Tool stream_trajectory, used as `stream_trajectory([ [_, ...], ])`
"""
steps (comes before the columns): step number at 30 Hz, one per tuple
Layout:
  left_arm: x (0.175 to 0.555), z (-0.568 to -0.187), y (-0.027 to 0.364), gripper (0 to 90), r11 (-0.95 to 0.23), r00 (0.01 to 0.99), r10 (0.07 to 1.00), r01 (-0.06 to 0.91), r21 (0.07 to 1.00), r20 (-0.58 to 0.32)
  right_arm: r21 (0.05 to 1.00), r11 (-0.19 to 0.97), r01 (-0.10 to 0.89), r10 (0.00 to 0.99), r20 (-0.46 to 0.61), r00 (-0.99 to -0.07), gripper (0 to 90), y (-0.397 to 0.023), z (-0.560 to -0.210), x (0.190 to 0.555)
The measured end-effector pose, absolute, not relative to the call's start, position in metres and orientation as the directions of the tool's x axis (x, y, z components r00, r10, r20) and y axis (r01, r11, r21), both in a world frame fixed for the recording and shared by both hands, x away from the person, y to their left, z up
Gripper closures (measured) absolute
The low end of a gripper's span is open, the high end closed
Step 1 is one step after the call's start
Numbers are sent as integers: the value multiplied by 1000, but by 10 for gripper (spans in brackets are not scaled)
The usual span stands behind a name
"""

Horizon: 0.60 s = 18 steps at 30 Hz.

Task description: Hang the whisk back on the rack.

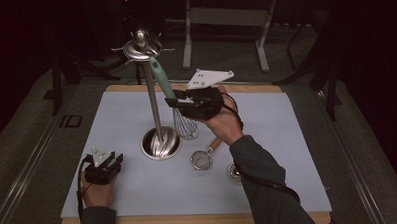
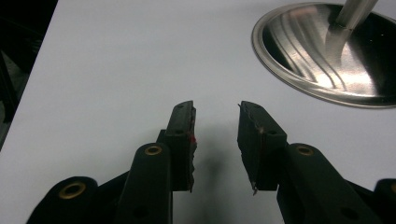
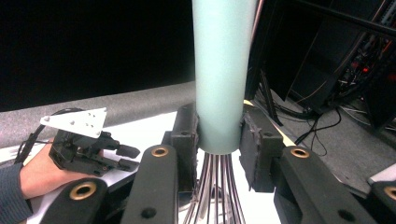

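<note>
We have the whisk [image 1: 173,100] clamped in our right gripper [image 1: 186,103], raised above the white mat [image 1: 114,195] at about one o'clock from the steel base of the utensil stand [image 1: 160,142]; its mint-green handle slants up toward the hook ring at the stand's top, and we cannot tell whether the handle end touches a hook there. In the right gripper view the pads [image 3: 184,135] press on both sides of the handle's lower end, just above where the wires [image 3: 215,186] fan out, so the grip is firm on the whisk. Our left gripper [image 1: 107,165] rests on the mat at about eight o'clock from the base, jaws spread with nothing between them, as the left gripper view shows. We judge the whisk light, with most of its bulk in the springy wire cage, which would bend and slip if squeezed; the smooth, round handle is stiff and the better place to hold, though it may swivel between flat pads, so we would keep the hold near the wire end. A small strainer [image 1: 203,157] lies on the mat at about four o'clock from the base, well clear of the whisk.
</note>
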<state>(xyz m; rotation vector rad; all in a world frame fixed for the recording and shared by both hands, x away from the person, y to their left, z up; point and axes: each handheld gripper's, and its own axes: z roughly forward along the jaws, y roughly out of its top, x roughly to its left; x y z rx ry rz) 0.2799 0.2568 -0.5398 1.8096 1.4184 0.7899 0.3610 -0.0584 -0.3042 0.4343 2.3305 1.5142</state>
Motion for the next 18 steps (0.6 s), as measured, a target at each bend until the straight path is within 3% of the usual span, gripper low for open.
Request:
stream_trajectory([
  [18, 280, -540, 257, 666, -159, 216, 975, 551, 819, 44, 914, 398, 85, 430, -104, -897, 656, -37, -304, 360],
])
